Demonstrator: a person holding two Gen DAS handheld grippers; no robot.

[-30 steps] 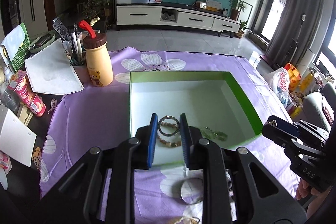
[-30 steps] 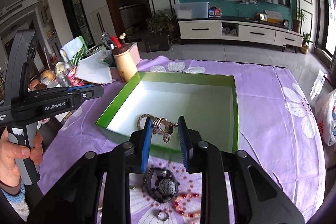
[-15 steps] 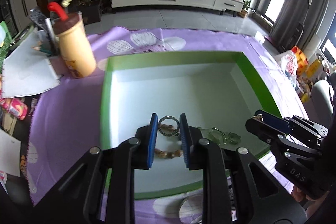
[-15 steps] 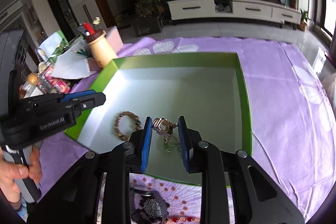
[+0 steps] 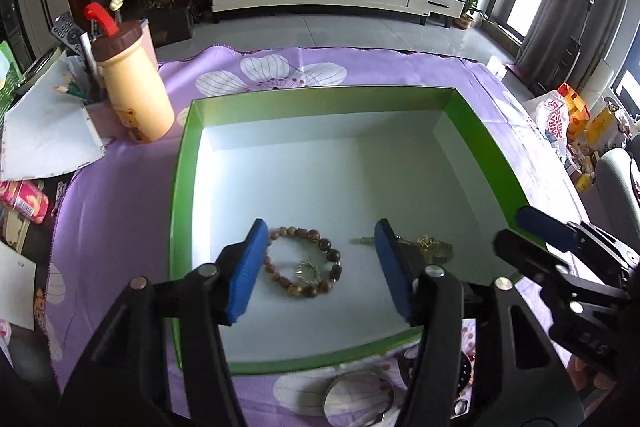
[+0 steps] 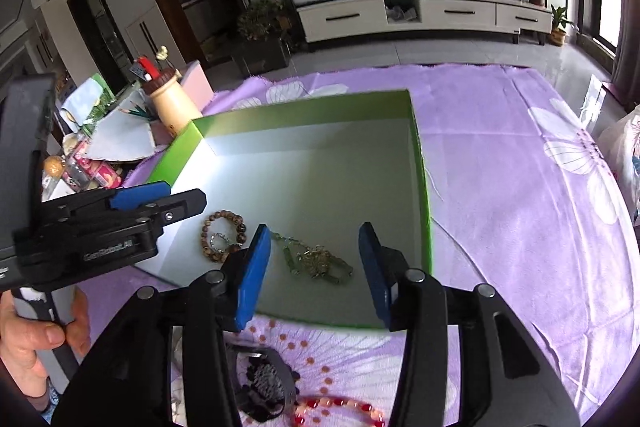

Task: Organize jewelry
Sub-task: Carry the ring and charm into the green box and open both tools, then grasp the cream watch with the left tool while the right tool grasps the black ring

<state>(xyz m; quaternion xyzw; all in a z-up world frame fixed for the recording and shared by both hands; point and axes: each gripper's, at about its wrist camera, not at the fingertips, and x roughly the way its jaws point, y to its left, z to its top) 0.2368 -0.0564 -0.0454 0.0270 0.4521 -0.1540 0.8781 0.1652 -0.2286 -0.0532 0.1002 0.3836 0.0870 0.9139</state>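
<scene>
A green box (image 5: 182,187) (image 6: 422,187) with a white floor lies on the purple flowered cloth. Inside it lie a brown bead bracelet (image 5: 308,235) (image 6: 222,217) with a small silver ring (image 5: 306,270) inside its loop, and a gold chain piece (image 5: 434,247) (image 6: 318,261). My left gripper (image 5: 320,267) is open and empty above the bracelet. My right gripper (image 6: 314,267) is open and empty above the gold chain.
On the cloth before the box lie a silver bangle (image 5: 358,399), a black hair clip (image 6: 266,383) and a red bead string (image 6: 340,409). A yellow bottle (image 5: 132,91), a pen holder and papers stand at the left.
Both grippers have opened. The silver ring dropped from the left one into the bracelet's loop. The gold chain dropped from the right one onto the box floor.
</scene>
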